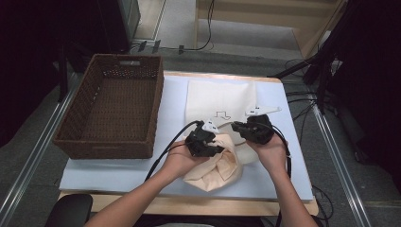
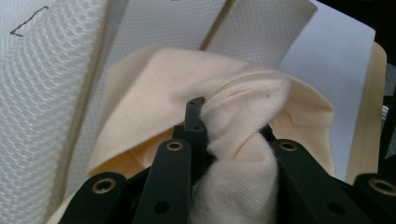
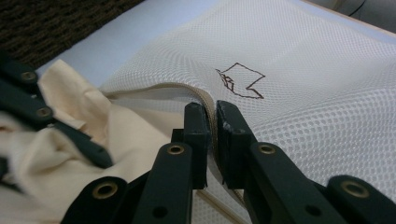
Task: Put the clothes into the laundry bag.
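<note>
While jaws hide it above, cream cloth [image 2: 243, 121] bunches (pinched).

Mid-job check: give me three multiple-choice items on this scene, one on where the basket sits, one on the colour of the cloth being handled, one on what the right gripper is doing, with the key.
1. Where is the wicker basket on the table?
A. at its left side
B. at its right side
C. on top of the mesh bag

2. What colour is the soft cloth in the left gripper?
A. dark blue
B. pale cream
C. red

3. What is the right gripper doing?
A. hanging open above the basket
B. clamped on the rim of the mesh bag
C. holding a cable

Key: 1 A, the high view shows the basket left of the bag; 2 B, the left gripper view shows cream fabric bunched between the jaws; 3 B, the right gripper view shows the jaws shut on the bag's trimmed edge.
</note>
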The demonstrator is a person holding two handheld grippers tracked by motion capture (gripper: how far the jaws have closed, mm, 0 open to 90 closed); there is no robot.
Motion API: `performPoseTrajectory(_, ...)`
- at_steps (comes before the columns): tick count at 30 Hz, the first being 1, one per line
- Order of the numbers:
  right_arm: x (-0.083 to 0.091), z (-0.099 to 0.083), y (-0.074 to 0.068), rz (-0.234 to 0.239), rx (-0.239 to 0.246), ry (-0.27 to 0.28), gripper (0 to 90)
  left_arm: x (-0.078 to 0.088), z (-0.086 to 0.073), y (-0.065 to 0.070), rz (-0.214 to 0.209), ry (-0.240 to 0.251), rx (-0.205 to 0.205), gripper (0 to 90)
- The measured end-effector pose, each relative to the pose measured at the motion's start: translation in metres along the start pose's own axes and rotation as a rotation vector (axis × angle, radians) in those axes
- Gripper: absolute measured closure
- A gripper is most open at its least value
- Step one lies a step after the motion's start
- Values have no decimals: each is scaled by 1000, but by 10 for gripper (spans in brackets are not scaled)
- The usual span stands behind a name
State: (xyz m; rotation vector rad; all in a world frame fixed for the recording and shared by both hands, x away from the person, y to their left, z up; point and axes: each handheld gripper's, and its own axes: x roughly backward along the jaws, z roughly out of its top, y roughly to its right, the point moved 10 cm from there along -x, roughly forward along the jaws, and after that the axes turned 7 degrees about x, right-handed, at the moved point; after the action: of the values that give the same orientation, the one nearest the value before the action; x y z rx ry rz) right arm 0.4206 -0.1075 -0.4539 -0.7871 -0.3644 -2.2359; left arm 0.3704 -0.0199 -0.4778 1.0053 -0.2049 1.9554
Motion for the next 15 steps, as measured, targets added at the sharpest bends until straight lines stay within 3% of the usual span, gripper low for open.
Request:
performPoseTrajectory(4, 5, 3, -2, 6, -7, 18, 843, 0, 13, -7, 15, -1, 15, 783)
performPoseTrajectory(9, 8, 4, 0, 10, -18, 30, 844, 9, 38, -13, 23, 62, 36, 786)
performPoseTrajectory(15, 10, 5, 1, 8, -28, 38, 845, -17, 34, -21, 48, 28, 47, 786)
